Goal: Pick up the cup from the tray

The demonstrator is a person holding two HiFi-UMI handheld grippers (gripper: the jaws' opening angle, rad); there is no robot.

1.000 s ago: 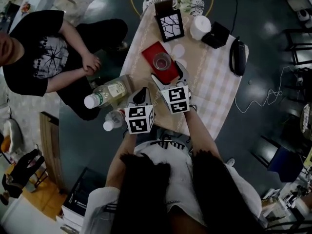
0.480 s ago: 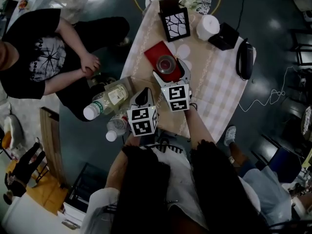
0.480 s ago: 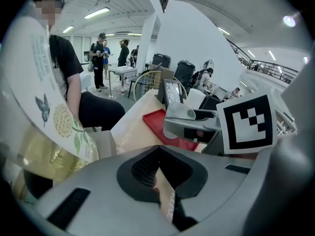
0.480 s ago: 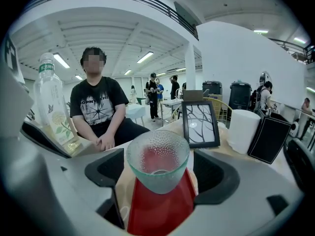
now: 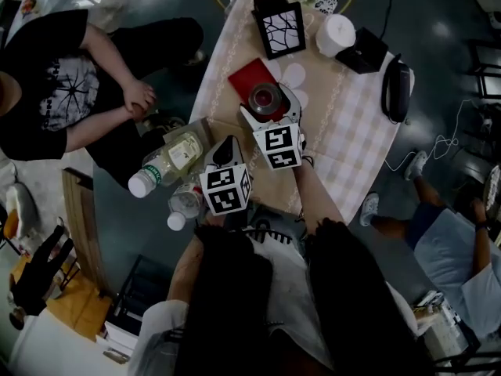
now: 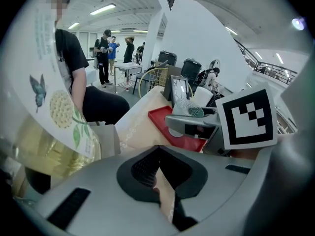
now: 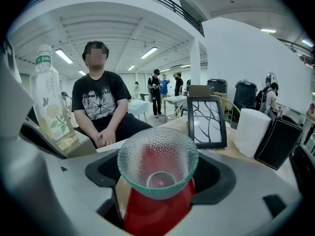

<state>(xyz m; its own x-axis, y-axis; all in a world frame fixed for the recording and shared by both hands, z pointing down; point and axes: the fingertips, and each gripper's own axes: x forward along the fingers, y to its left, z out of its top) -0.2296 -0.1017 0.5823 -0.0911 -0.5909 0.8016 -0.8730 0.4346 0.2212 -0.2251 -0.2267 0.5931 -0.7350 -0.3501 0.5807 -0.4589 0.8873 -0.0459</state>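
A clear pebbled glass cup (image 5: 264,98) (image 7: 157,166) stands between the jaws of my right gripper (image 5: 270,104) (image 7: 157,186), over the near end of the red tray (image 5: 249,79) (image 7: 150,215). The jaws press against both sides of the cup. Whether the cup has left the tray I cannot tell. The left gripper view shows that cup (image 6: 189,108) above the right gripper's finger and the red tray (image 6: 165,124). My left gripper (image 5: 226,149) (image 6: 160,176) is shut and empty at the table's near-left edge, beside the bottles.
Two plastic bottles (image 5: 166,161) (image 5: 185,202) lie at the table's left edge. Beyond the tray are a black-framed lantern (image 5: 278,28), a white roll (image 5: 335,34), a black box (image 5: 365,51) and white discs (image 5: 294,75). A person (image 5: 63,84) sits at the left.
My right gripper moved forward over the tray until its jaws came round the cup and closed on it. The left gripper stayed near the bottles, shut.
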